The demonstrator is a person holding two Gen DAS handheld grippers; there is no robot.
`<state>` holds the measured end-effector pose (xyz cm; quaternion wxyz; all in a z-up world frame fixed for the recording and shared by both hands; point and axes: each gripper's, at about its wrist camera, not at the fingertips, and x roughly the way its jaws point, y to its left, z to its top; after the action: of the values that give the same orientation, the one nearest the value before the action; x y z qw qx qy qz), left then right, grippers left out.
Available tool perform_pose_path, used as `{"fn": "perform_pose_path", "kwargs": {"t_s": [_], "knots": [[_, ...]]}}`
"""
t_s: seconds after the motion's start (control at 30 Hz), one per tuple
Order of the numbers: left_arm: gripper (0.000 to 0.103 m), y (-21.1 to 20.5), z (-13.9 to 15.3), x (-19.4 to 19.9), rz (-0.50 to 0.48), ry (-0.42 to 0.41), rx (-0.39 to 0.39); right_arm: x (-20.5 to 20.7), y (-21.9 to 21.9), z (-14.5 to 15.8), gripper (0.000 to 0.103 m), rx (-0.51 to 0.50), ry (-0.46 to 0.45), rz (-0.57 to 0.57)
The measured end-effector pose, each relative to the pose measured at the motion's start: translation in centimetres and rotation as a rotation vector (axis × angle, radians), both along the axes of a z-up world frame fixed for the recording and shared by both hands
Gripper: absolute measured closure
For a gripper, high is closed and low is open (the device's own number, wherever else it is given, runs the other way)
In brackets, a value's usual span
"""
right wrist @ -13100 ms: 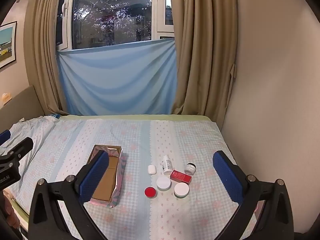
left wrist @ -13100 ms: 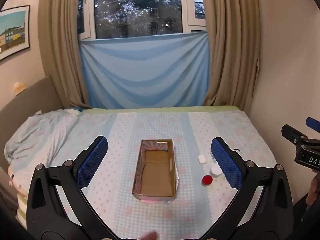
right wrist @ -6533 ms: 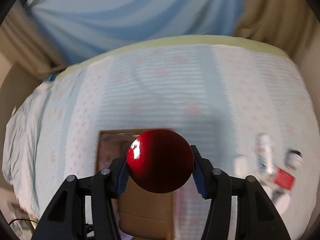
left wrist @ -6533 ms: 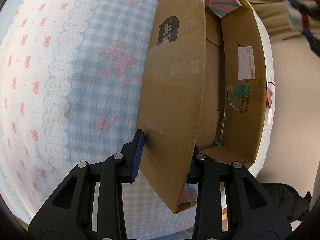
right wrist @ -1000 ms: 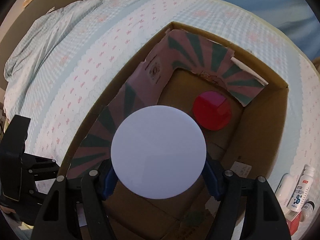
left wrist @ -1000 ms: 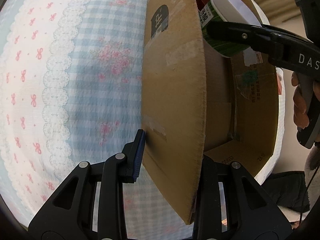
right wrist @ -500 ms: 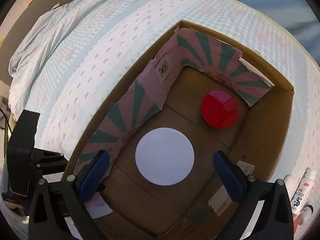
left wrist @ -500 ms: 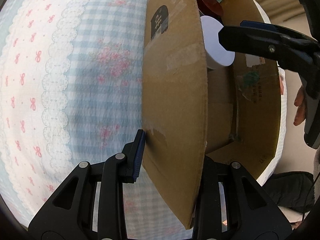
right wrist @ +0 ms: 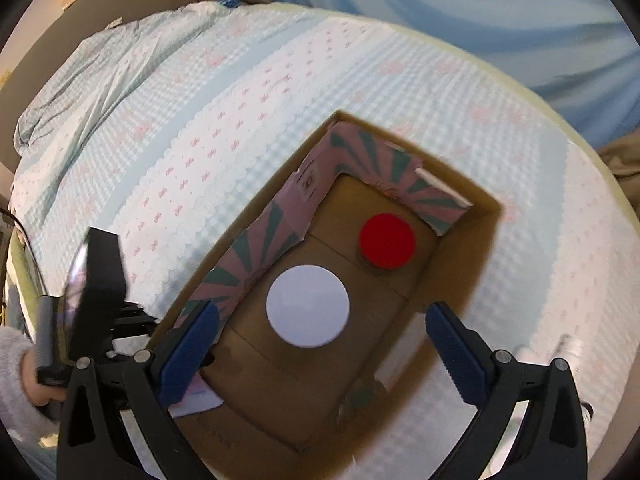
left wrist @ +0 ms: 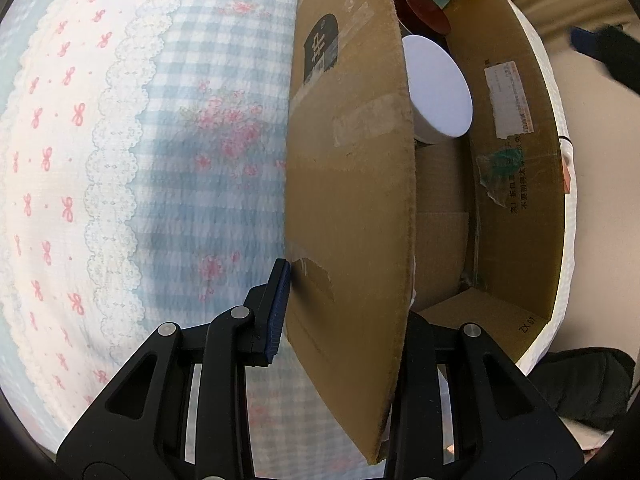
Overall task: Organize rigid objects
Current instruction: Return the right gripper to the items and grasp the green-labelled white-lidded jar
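Steadied cardboard box (left wrist: pixel 352 184) by pinched wall, left gripper (left wrist: pixel 340 312); spread empty above white-lidded jar (right wrist: pixel 307 311) and red-lidded jar (right wrist: pixel 386 246), right gripper (right wrist: pixel 320 340). Next, likely: fetching another item.

Left black two-finger gripper with blue pads (left wrist: pixel 344 312) is clamped on the near side wall of the brown cardboard box (left wrist: pixel 352 184), one finger outside, the other inside. Right black two-finger gripper with blue pads (right wrist: pixel 320 344) hangs above the box interior, jaws spread wide, gripping nothing. Left hand in a grey fuzzy sleeve (right wrist: pixel 24 384) grips its handle
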<state>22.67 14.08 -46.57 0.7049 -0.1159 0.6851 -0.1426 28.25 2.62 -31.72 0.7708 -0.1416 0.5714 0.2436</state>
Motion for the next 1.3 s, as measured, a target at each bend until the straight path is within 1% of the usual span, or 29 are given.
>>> {"fn": "perform_pose_path", "kwargs": {"t_s": [0.17, 0.27, 0.33, 0.47, 0.63, 0.77, 0.9, 1.07, 1.3], "knots": [[0.076, 0.0, 0.2, -0.2, 0.003, -0.004, -0.001, -1.6, -2.3, 3.8, 0.0, 0.004, -0.037, -0.068], [0.076, 0.1, 0.1, -0.2, 0.004, -0.009, -0.003, -2.9, -4.2, 5.9, 0.0, -0.005, -0.084, -0.144], [0.076, 0.2, 0.2, -0.1, 0.004, -0.015, 0.0, -3.7, -6.0, 7.2, 0.0, -0.012, -0.1, -0.21], [0.076, -0.1, 0.5, 0.2, -0.003, -0.026, 0.011, -6.1, -10.3, 9.6, 0.0, -0.038, -0.128, -0.381], [0.076, -0.5, 0.5, 0.3, -0.016, -0.035, 0.021, -9.3, -15.9, 10.6, 0.0, -0.067, -0.154, -0.567], [0.075, -0.8, 0.5, 0.4, -0.009, -0.031, 0.019, -11.5, -19.5, 10.8, 0.0, -0.073, -0.183, -0.679], [0.076, -1.0, 0.7, 0.3, -0.015, -0.037, 0.031, -12.6, -22.2, 9.9, 0.0, -0.063, -0.18, -0.768], [0.076, -1.4, 0.8, 0.1, -0.016, -0.043, 0.041, -13.1, -24.9, 7.6, 0.0, -0.048, -0.177, -0.82], [0.076, -1.8, 0.8, -0.3, -0.003, -0.044, 0.057, -12.8, -28.5, 3.2, 0.0, 0.053, -0.135, -0.91]]}}
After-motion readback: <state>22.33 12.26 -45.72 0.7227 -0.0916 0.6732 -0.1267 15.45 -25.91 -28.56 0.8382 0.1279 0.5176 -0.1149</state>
